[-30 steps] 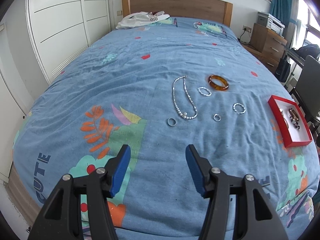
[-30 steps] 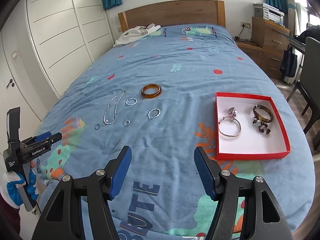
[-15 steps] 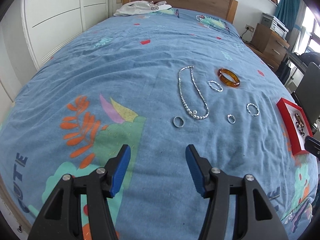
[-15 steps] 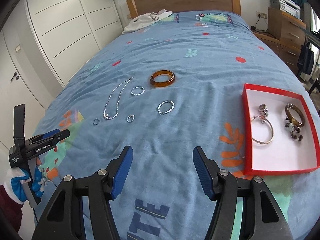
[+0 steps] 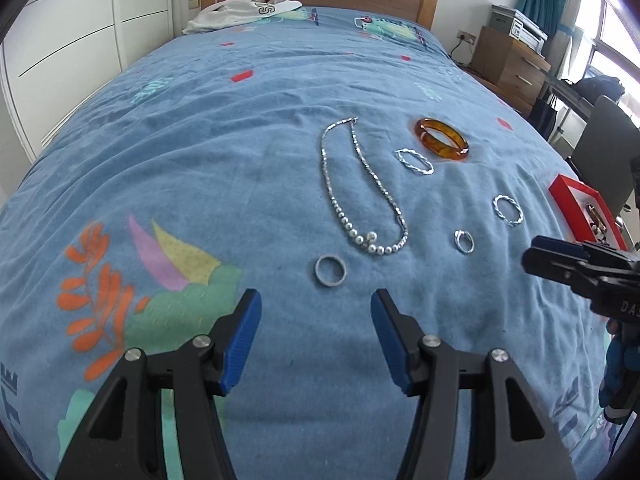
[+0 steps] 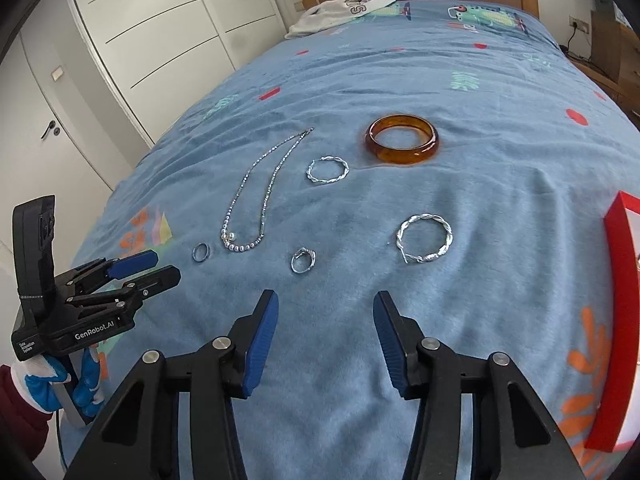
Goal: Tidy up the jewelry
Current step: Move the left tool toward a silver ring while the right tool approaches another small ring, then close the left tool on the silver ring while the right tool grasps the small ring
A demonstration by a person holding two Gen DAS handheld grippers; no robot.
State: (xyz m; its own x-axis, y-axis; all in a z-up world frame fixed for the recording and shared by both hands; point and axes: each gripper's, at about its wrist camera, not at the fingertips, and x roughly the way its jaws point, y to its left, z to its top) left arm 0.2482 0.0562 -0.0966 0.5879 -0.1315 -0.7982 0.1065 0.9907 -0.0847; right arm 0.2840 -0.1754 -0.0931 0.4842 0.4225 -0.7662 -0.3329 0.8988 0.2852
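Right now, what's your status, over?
Left gripper open, empty. Right gripper empty, jaws just been closing, still apart. Necklace, bangle, rings loose on bed. Nothing in the way.

- Both of my wrist views are bright and evenly exposed under soft daylight.
- In my left view the light enters from the window [image 5: 612,20] at upper right; that area is overexposed to near white.
- Shadows on the bed [image 5: 240,160] are faint and soft, confined to the folds of the cover.
- The amber bangle [image 6: 402,140] carries small highlights and casts a short orange glow on the fabric.
- The silver necklace [image 5: 360,188] glints without harsh glare.
- Fisheye distortion is strong: the bed surface bulges, the wardrobe doors [image 6: 160,40] curve, and black vignetting fills the corners.
- Focus is sharp at centre; my own left claw [image 5: 316,336] and right claw [image 6: 324,336] are only slightly soft in the foreground.
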